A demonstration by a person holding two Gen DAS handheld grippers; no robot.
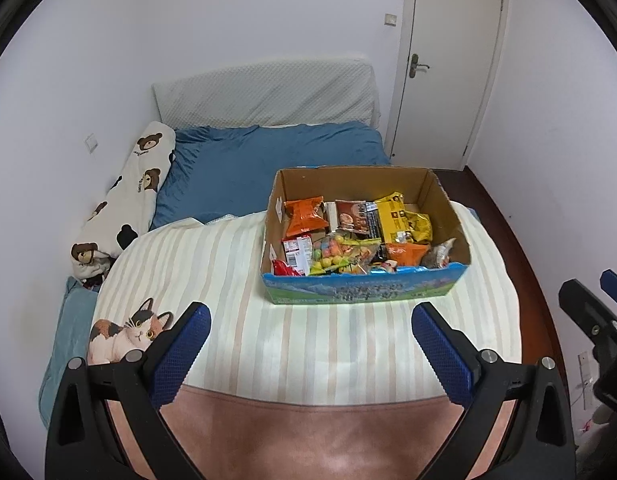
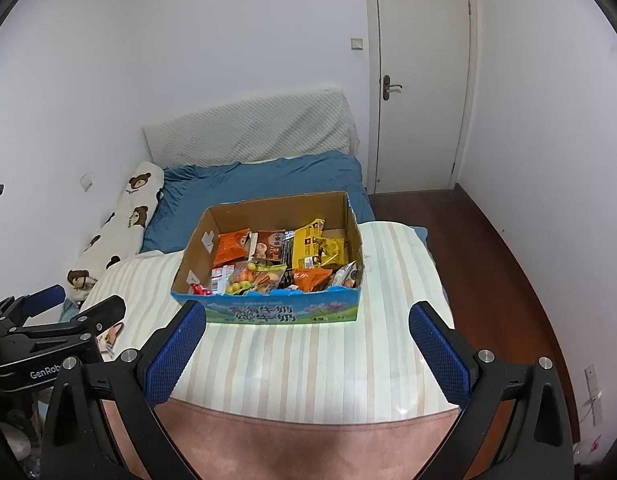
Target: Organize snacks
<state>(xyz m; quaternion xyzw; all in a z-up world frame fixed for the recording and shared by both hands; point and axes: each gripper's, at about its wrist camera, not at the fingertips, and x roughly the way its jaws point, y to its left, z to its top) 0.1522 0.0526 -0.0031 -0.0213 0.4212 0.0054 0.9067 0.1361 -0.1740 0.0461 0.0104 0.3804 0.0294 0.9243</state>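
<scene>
Both my tongs hang back from the bed, spread wide and holding nothing: left tongs [image 1: 310, 336], right tongs [image 2: 308, 334]. The cardboard box [image 1: 448, 208] sits on the striped blanket [image 1: 212, 264], its far right corner bare. All the snacks in sight lie inside it in a loose heap: orange packet [image 1: 304, 216], yellow bag [image 1: 400, 216], clear bag of coloured balls [image 1: 332, 254]. This fits a heap awaiting sorting or one just gathered. Any pick there wants a pinch on a crimped edge; the packets look slippery and crushable.
</scene>
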